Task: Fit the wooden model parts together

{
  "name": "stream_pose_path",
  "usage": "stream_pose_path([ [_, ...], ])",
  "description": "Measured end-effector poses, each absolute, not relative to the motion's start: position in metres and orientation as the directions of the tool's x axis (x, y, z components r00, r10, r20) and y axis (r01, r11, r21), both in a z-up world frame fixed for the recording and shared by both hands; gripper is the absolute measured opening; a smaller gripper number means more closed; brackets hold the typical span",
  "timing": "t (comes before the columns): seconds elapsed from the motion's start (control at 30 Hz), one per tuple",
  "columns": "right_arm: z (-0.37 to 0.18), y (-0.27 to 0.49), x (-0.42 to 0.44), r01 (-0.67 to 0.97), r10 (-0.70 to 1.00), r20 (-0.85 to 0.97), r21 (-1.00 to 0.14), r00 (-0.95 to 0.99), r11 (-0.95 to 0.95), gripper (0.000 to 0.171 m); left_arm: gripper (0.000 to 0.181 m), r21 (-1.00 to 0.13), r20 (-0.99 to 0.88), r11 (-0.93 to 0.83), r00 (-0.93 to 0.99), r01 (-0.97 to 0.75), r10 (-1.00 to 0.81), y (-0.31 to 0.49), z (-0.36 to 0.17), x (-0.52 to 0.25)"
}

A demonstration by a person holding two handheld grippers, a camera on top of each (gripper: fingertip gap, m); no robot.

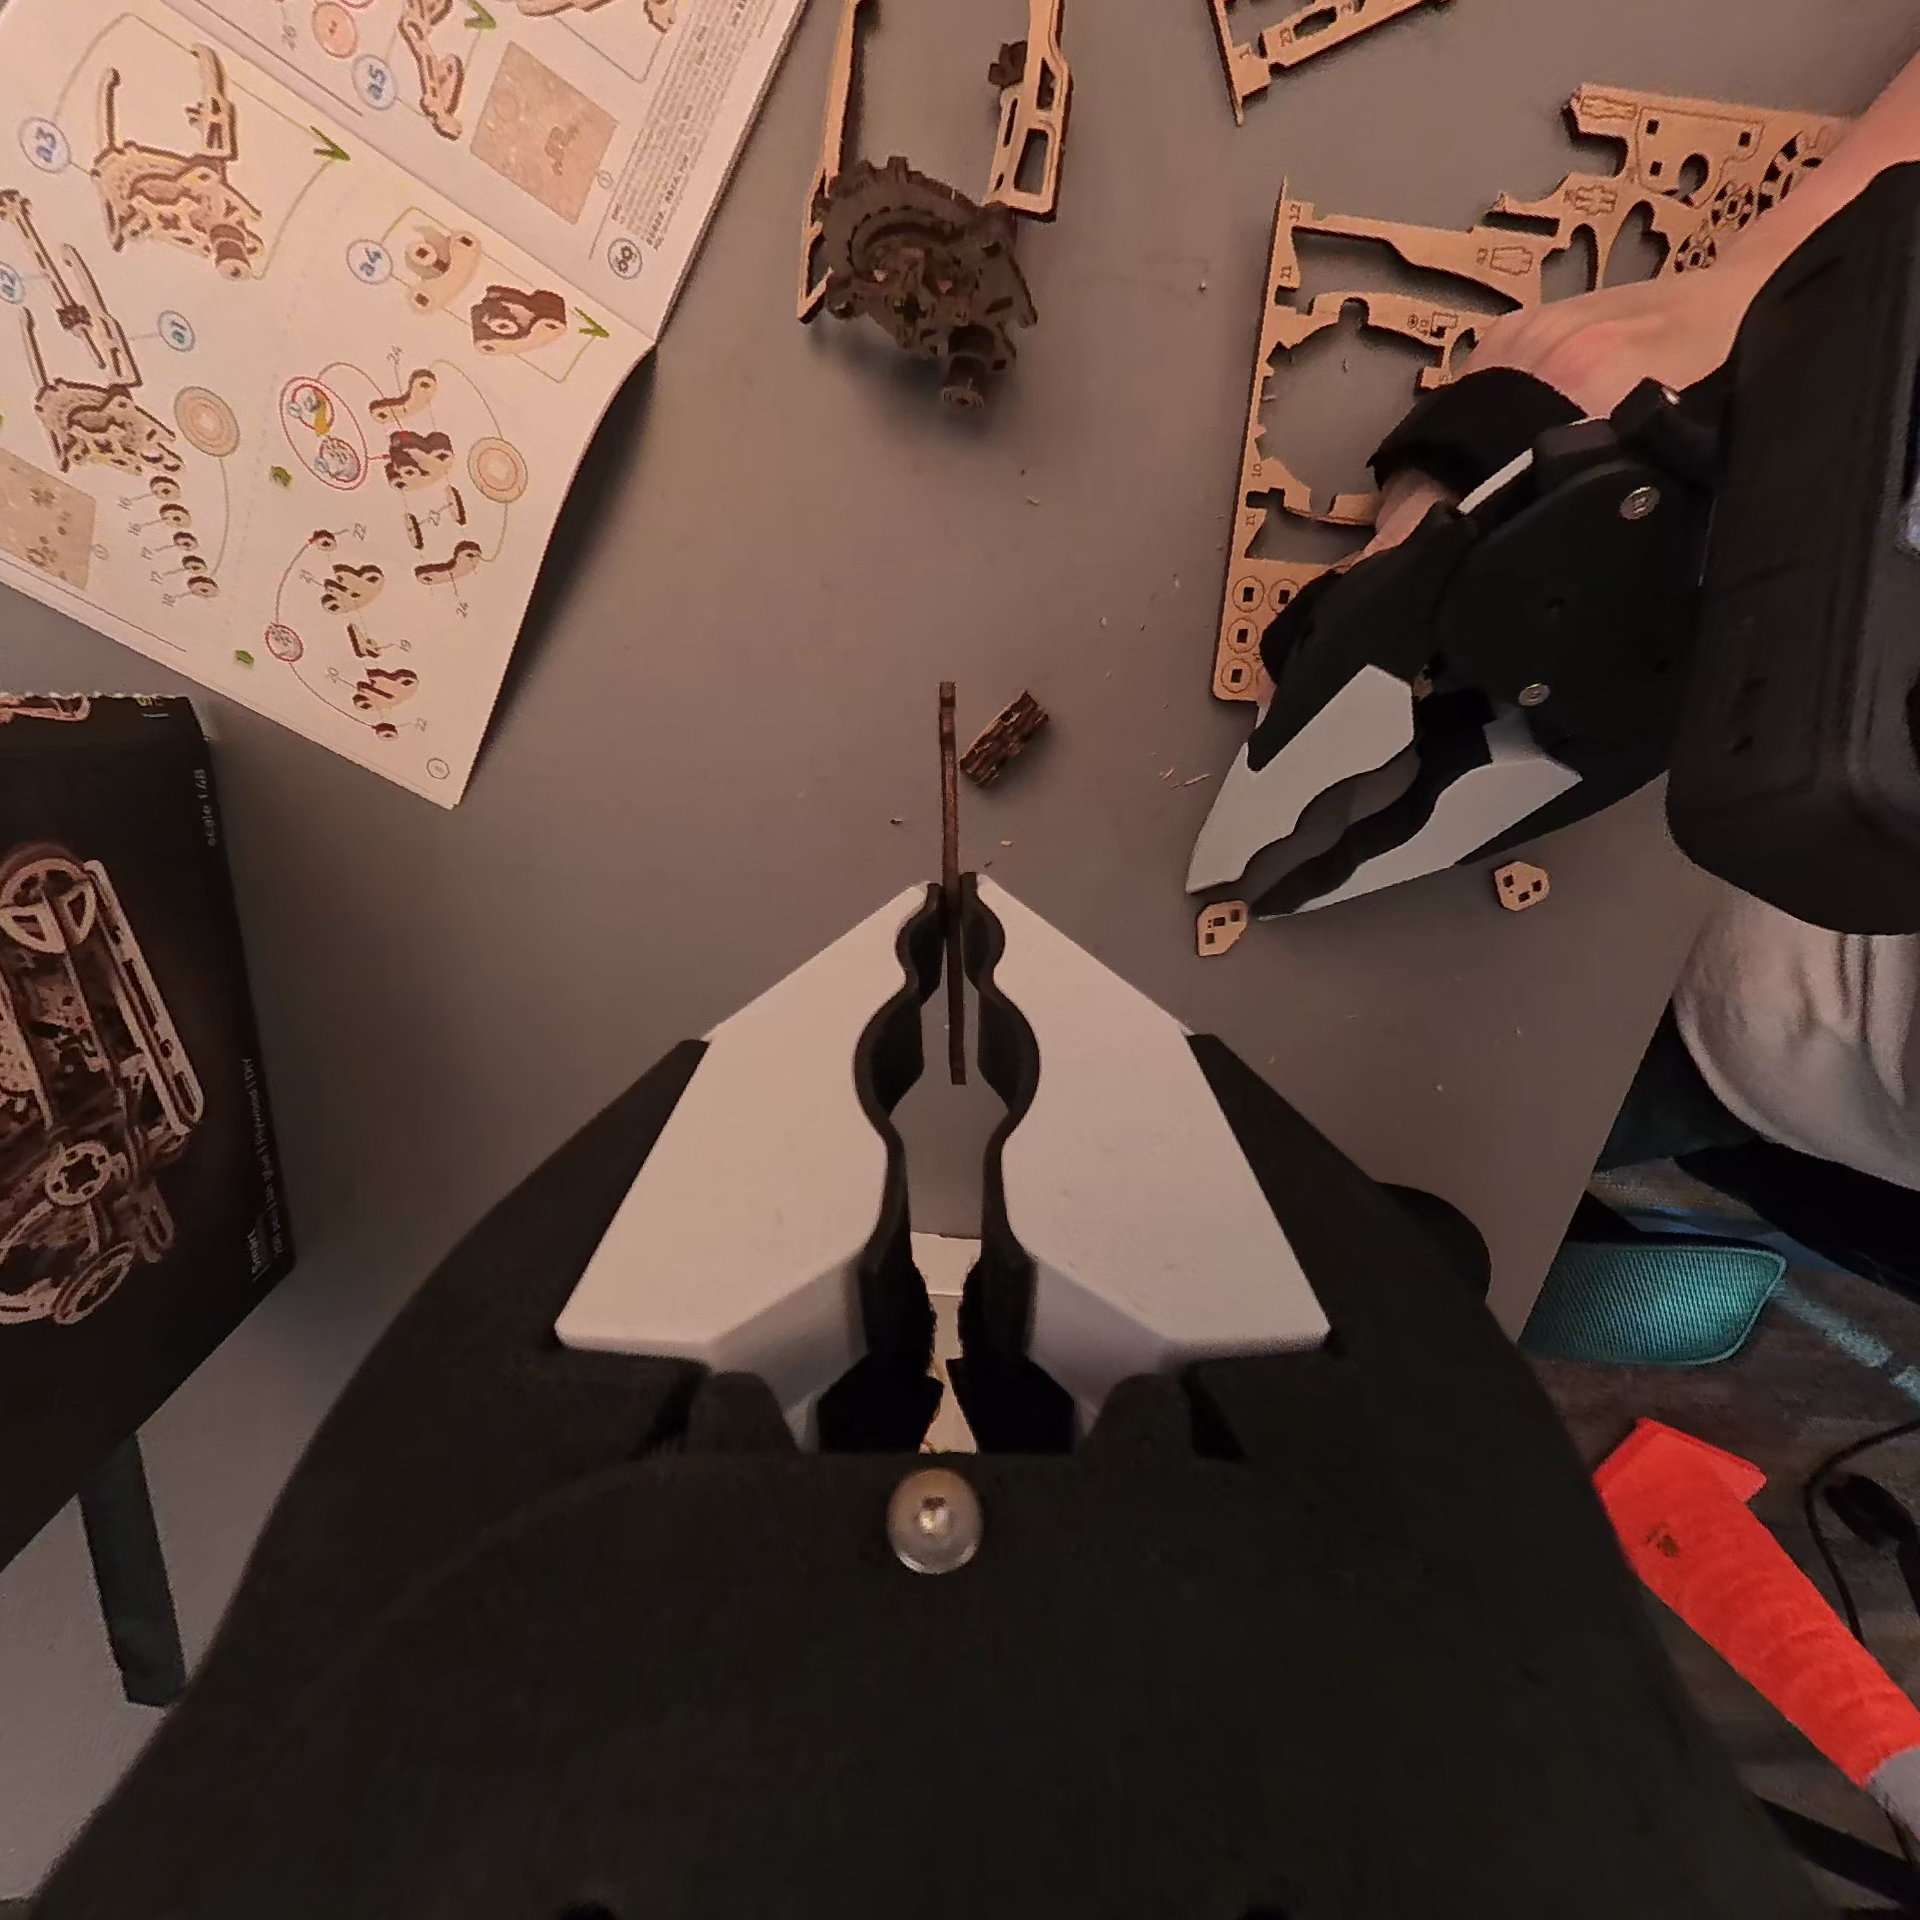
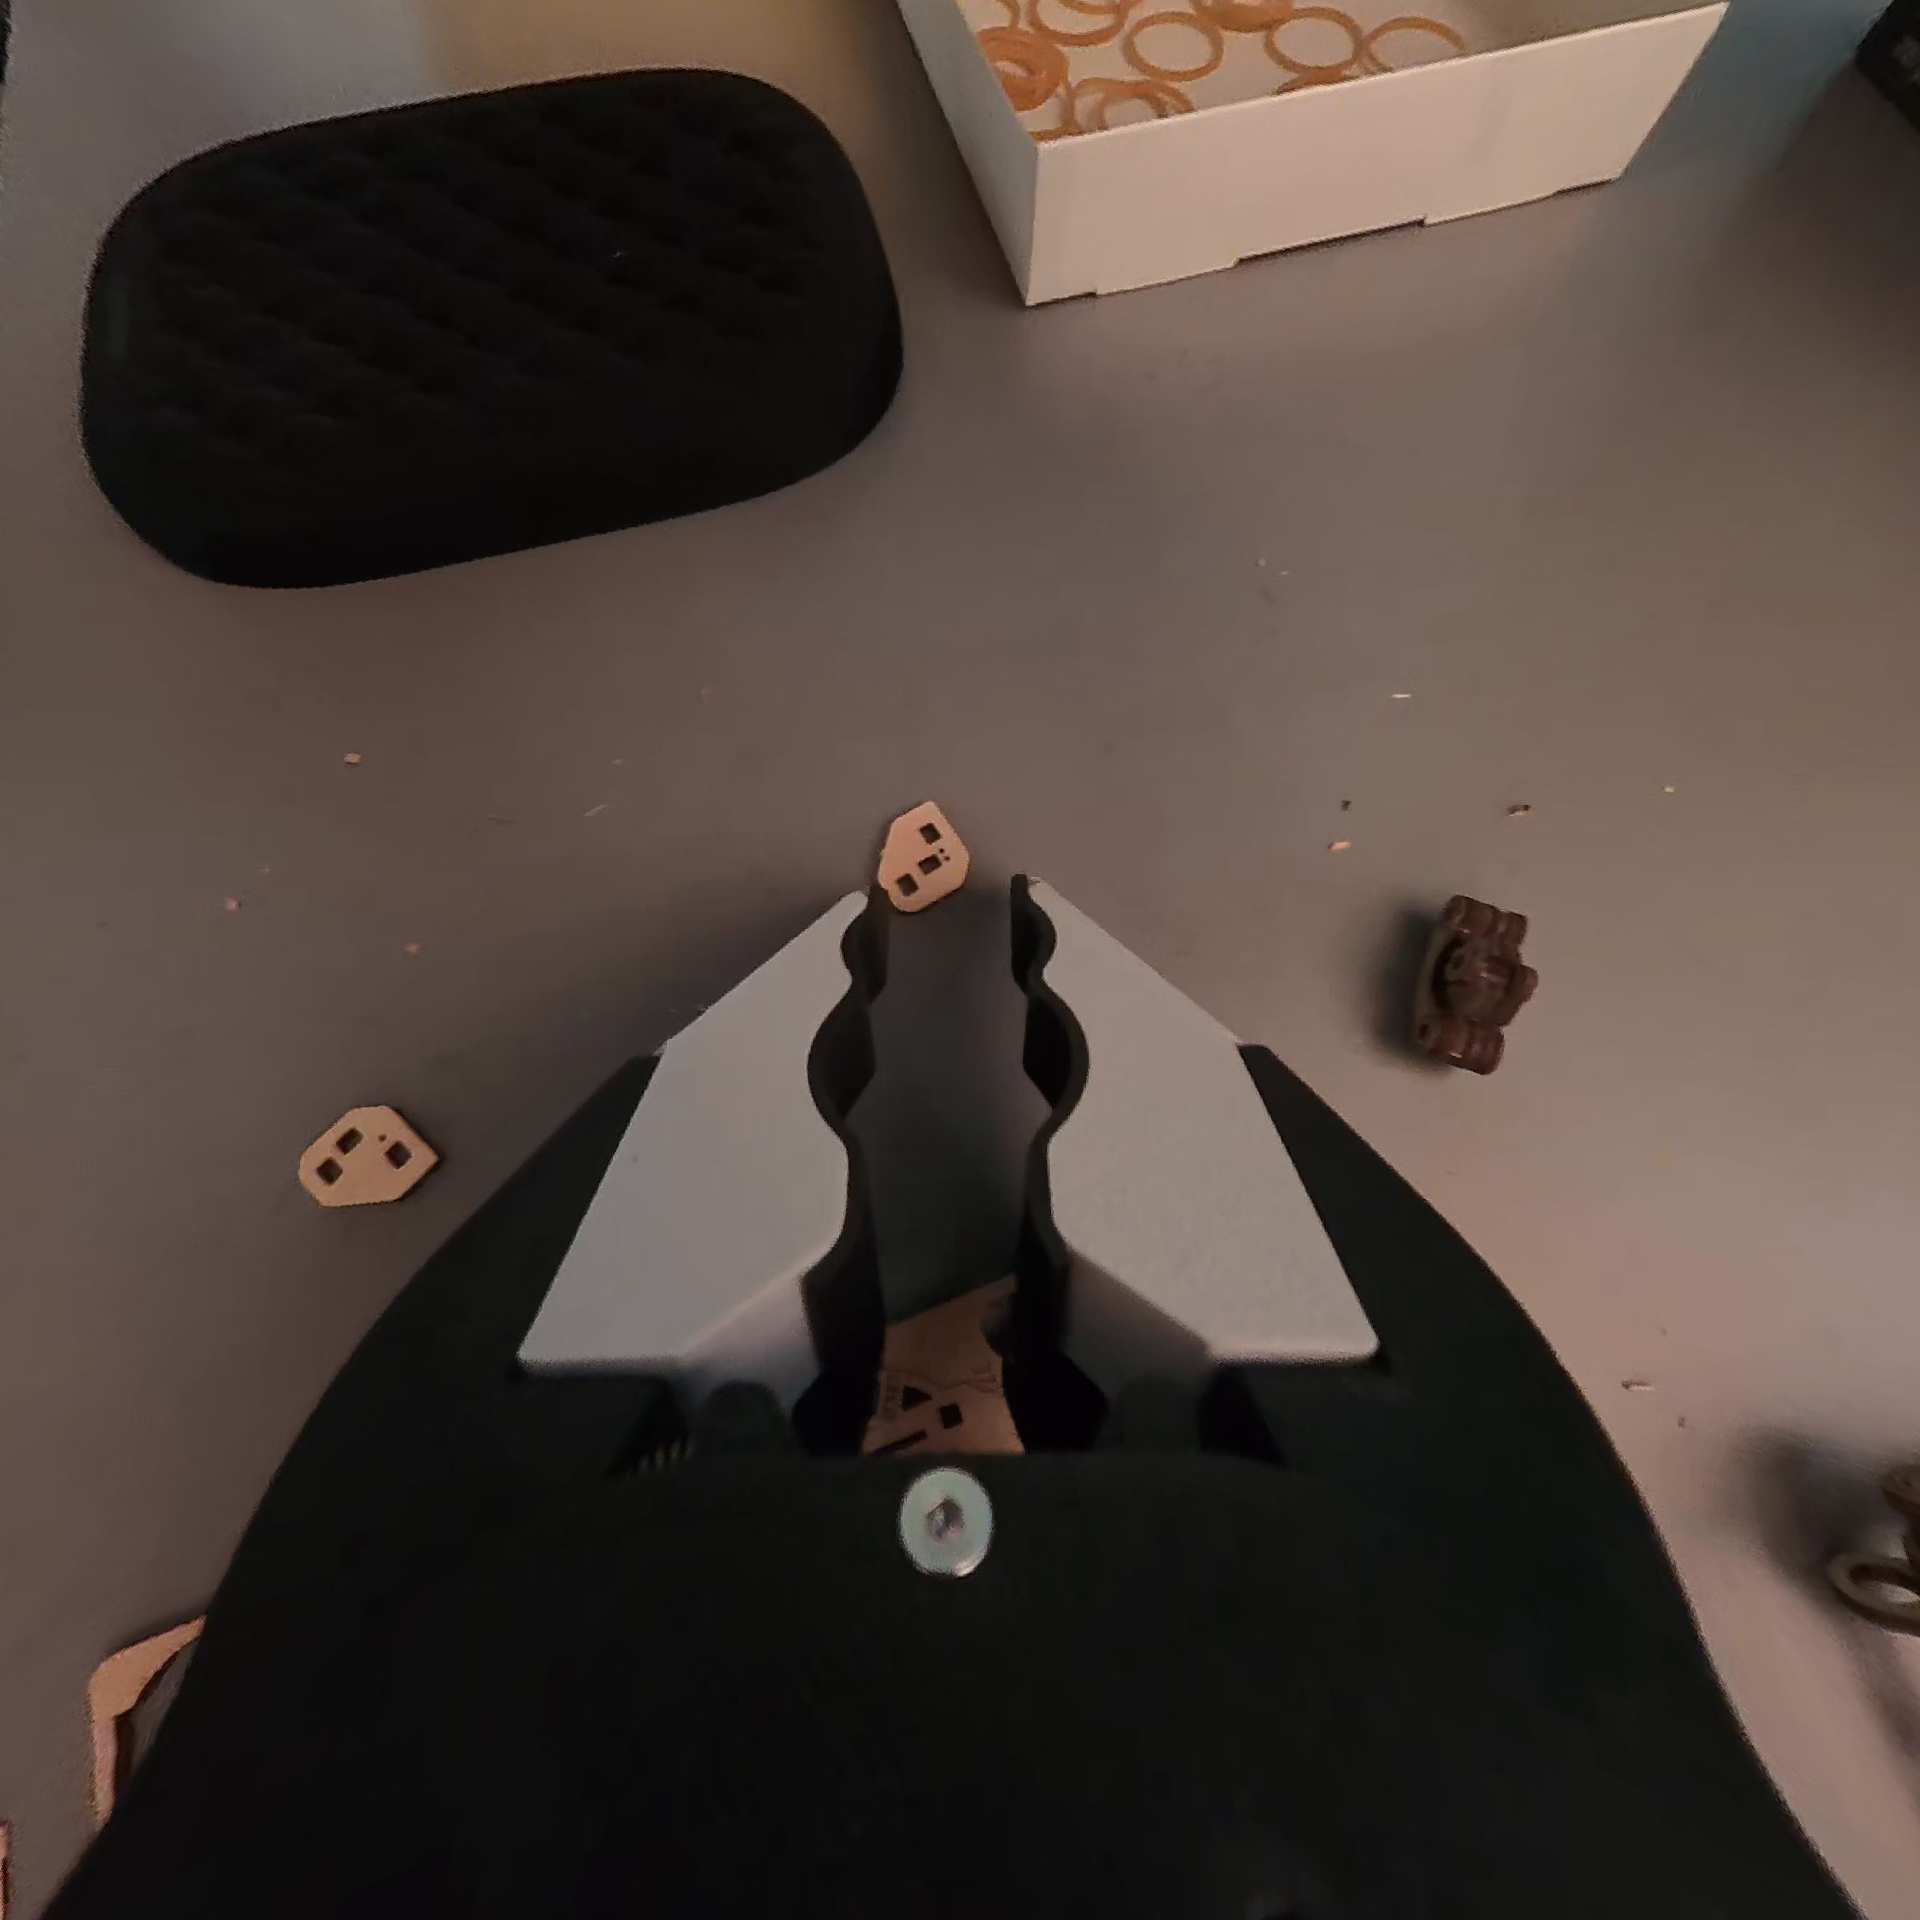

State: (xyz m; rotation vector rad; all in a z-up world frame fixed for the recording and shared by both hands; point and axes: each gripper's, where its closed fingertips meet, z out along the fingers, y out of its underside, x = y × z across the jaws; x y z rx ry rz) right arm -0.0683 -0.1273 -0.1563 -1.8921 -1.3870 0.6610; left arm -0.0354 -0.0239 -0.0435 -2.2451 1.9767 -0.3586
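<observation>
While the left gripper pinches a thin dark wooden strip edge-on at its closed tips, above the grey table, the right gripper hovers with its jaws parted and empty. A small pale wooden plate lies just beyond its left fingertip, a second plate nearer on the left, and a dark gear cluster to the right. Far across the table sit the half-built wooden model, cut-out sheets and an instruction booklet.
</observation>
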Motion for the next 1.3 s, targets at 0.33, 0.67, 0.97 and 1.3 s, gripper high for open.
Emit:
stream_pose_path([
  [0.33, -0.153, -0.129, -0.065, 0.599, 0.954, 0.018, -0.782, 0.298, -0.172, 0.022, 0.001, -0.252, 0.117, -0.128, 0.101, -0.959, -0.988, -0.037, -0.047, -0.030],
  [0.67, -0.142, -0.127, -0.063, 0.587, 0.943, 0.070, -0.796, 0.326, -0.144, 0.022, 0.000, -0.239, 0.183, -0.192, 0.150, -0.952, -0.972, -0.068, -0.069, -0.041],
  [0.97, -0.146, -0.129, -0.062, 0.596, 0.948, 0.059, -0.789, 0.313, -0.148, 0.022, 0.001, -0.238, 0.195, -0.285, 0.242, -0.929, -0.950, -0.083, -0.089, -0.055],
  [1.3, -0.148, -0.129, -0.060, 0.609, 0.951, 0.065, -0.780, 0.303, -0.141, 0.022, 0.001, -0.271, 0.148, -0.322, 0.292, -0.907, -0.945, -0.097, -0.099, -0.064],
])
